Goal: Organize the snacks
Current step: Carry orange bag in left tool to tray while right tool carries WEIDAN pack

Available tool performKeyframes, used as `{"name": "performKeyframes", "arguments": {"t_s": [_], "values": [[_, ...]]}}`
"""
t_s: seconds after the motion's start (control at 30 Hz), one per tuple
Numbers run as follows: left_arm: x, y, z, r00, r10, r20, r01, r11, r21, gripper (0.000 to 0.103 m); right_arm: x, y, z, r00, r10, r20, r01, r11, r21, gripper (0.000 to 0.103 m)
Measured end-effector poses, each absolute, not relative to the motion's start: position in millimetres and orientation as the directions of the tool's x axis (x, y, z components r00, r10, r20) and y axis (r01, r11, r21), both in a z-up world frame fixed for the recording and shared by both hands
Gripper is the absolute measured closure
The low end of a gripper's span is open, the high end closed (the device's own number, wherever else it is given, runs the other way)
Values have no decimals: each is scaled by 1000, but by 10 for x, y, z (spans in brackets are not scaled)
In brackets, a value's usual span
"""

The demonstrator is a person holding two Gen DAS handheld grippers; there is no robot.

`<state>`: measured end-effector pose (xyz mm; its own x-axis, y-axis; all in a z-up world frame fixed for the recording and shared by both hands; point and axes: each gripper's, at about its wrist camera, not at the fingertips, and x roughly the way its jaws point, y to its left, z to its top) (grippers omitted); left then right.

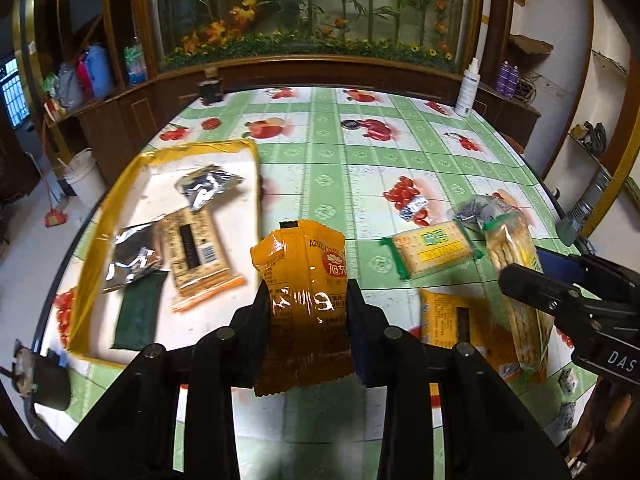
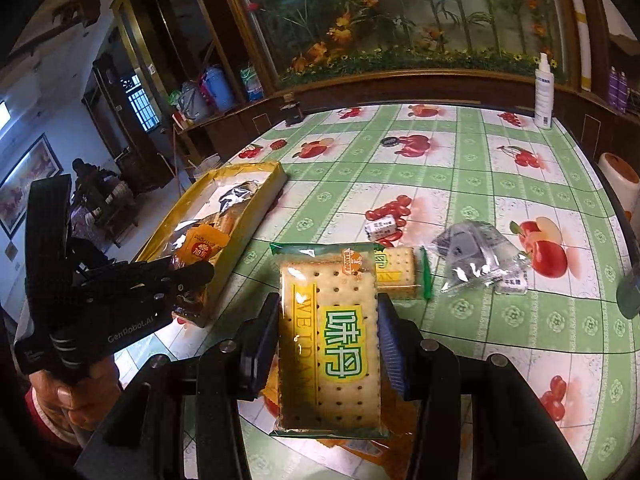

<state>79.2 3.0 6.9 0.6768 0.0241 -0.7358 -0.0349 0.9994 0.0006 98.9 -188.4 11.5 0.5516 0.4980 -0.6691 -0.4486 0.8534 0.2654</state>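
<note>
Left gripper (image 1: 308, 300) clamped on an orange snack packet (image 1: 306, 280) above the table (image 1: 320, 152), beside the yellow tray (image 1: 96, 220), right gripper (image 2: 328, 328) gripped a cracker pack (image 2: 332, 344) over the tablecloth.

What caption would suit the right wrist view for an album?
Right gripper holds a cracker pack above the fruit-print table; left gripper nears the yellow tray.

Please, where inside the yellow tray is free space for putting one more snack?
The yellow tray is bare along its right wall, between the silver packet and the cracker pack. Its left side is crowded: another silver packet and a green pack.
</note>
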Motion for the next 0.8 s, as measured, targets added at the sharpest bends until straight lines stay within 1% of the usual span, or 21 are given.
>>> {"name": "performKeyframes", "arguments": {"t_s": [0.37,0.6,0.8], "values": [[631,531,201,705,97,-703,-138,990,-1,72,976,-1169,302,518,541,-662,-554,802,222,56],[582,867,195,698,145,-701,-210,978,-7,72,991,-758,358,488,569,-662,-610,765,208,56],[573,1058,165,691,160,-705,-244,969,-20,72,979,-459,356,469,577,-669,-642,742,191,56]]}}
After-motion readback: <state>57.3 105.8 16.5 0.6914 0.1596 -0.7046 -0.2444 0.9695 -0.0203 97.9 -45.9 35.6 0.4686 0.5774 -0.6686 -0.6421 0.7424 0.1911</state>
